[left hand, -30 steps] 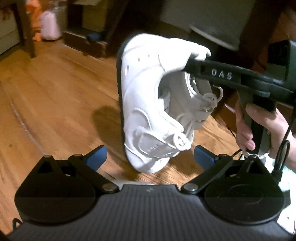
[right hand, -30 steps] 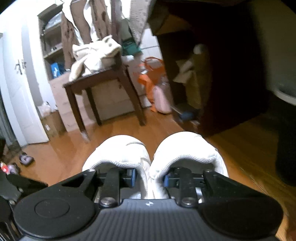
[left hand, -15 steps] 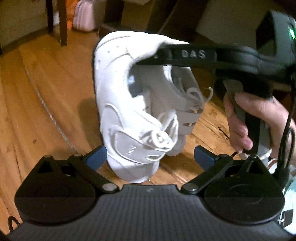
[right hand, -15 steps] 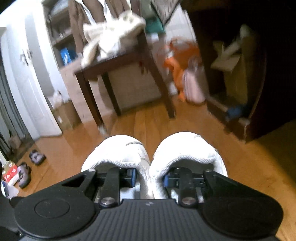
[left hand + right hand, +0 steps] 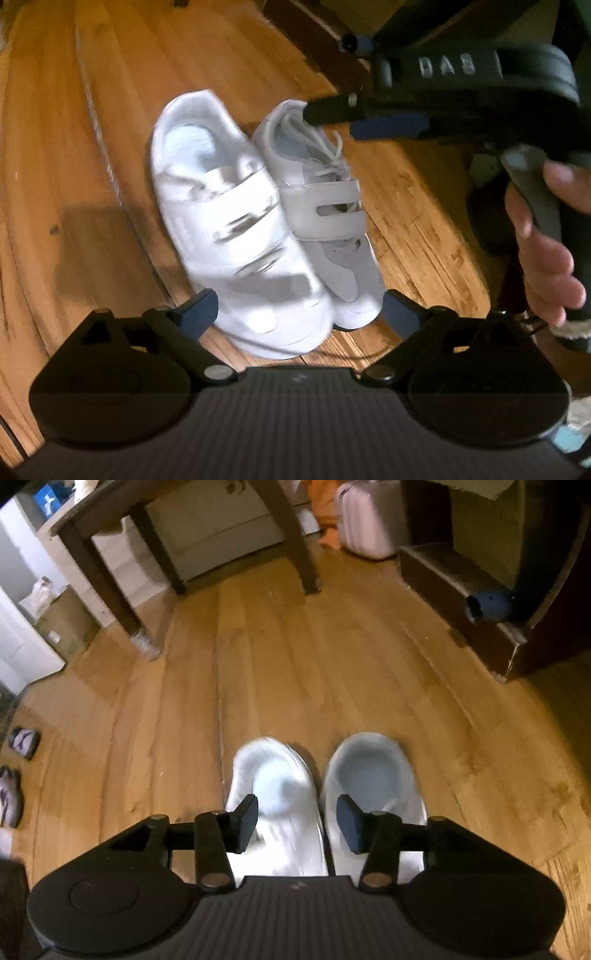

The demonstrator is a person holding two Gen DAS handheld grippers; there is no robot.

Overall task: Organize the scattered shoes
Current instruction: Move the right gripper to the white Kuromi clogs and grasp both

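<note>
A pair of white strap sneakers rests side by side on the wooden floor, blurred, toes toward my left gripper: the left shoe [image 5: 229, 221] and the right shoe [image 5: 332, 229]. My left gripper [image 5: 299, 312] stands open just above their toes, touching neither. My right gripper [image 5: 298, 823] hovers over the heel ends of the left shoe [image 5: 273, 775] and right shoe [image 5: 373, 768]. Its jaws are opening, and the pads [image 5: 247, 823] press on nothing. In the left wrist view the right gripper [image 5: 334, 118] reaches in from the upper right, with a hand [image 5: 546, 266] on its handle.
A dark wooden table's legs [image 5: 295, 554] stand ahead, with a pink case [image 5: 364, 520] behind. A dark cabinet base [image 5: 461, 602] with a blue object [image 5: 487, 605] runs along the right. Small purple shoes [image 5: 24, 742] lie at the far left, and a cardboard box [image 5: 66, 624] sits near the door.
The right gripper carried the pinched pair down, then spread its jaws and let go. The shoes now lie flat on the floor. Both views tipped downward.
</note>
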